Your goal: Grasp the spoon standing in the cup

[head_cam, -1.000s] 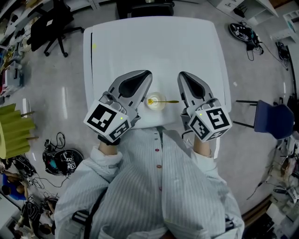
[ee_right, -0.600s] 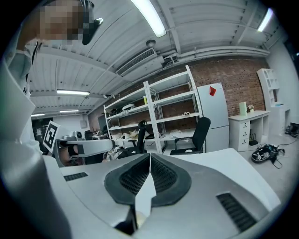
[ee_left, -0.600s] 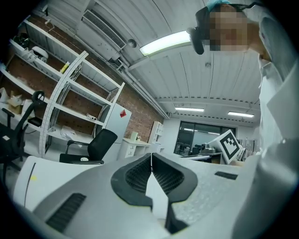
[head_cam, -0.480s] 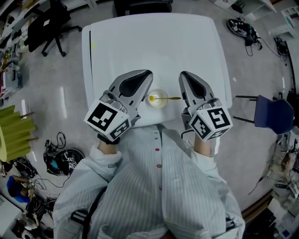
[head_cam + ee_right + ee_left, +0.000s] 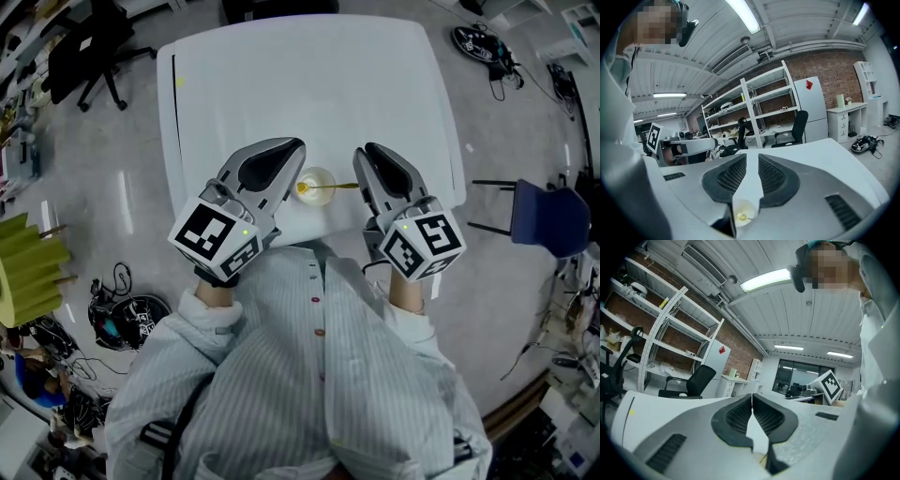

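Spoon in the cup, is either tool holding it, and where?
Nothing is held. The left tool is shut and empty; the right tool, jaws opening, is empty too. The spoon rests in the cup.

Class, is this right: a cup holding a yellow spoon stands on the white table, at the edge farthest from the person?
Not right. The head view shows the cup, with its yellow spoon, on the white table near the edge closest to the person.
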`<state>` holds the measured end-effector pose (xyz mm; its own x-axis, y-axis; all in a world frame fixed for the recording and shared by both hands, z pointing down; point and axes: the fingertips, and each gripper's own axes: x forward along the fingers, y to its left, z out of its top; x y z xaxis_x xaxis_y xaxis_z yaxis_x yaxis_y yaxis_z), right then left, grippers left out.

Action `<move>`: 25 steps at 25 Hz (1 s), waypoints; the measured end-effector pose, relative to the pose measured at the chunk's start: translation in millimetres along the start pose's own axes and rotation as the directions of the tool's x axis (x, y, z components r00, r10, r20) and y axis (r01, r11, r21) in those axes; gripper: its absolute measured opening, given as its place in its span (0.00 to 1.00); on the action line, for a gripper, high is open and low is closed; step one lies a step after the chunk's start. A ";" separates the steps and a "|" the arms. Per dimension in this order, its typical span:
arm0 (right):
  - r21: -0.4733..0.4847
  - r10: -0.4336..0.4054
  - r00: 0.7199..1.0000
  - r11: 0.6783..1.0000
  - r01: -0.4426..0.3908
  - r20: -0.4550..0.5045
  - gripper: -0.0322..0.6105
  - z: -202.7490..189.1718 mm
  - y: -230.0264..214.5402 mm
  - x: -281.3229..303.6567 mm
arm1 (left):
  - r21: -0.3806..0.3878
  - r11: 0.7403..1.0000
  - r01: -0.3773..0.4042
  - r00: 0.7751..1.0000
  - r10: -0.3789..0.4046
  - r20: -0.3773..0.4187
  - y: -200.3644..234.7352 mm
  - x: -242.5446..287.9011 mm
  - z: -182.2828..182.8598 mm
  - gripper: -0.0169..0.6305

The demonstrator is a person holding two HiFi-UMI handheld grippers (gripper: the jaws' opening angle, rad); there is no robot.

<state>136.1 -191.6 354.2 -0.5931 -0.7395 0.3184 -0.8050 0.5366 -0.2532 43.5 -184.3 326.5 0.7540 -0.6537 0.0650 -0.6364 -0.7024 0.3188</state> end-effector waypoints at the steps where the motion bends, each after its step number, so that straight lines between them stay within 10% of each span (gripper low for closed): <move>1: 0.005 0.000 1.000 1.000 0.000 -0.004 0.14 -3.1 0.5 -0.5 | 0.000 1.000 0.002 1.000 -0.002 -0.004 -0.3 -0.4 -1.7 0.05; 25: 0.175 -0.023 0.986 0.983 0.053 -0.164 0.32 -94.5 -13.1 -6.3 | -0.054 0.998 0.032 0.995 -0.037 -0.097 0.5 9.9 -49.6 0.05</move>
<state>148.8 -155.5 441.8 -0.5687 -0.6751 0.4700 -0.8197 0.4175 -0.3922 58.7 -177.2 374.2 0.7895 -0.5965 0.1443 -0.6020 -0.7070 0.3711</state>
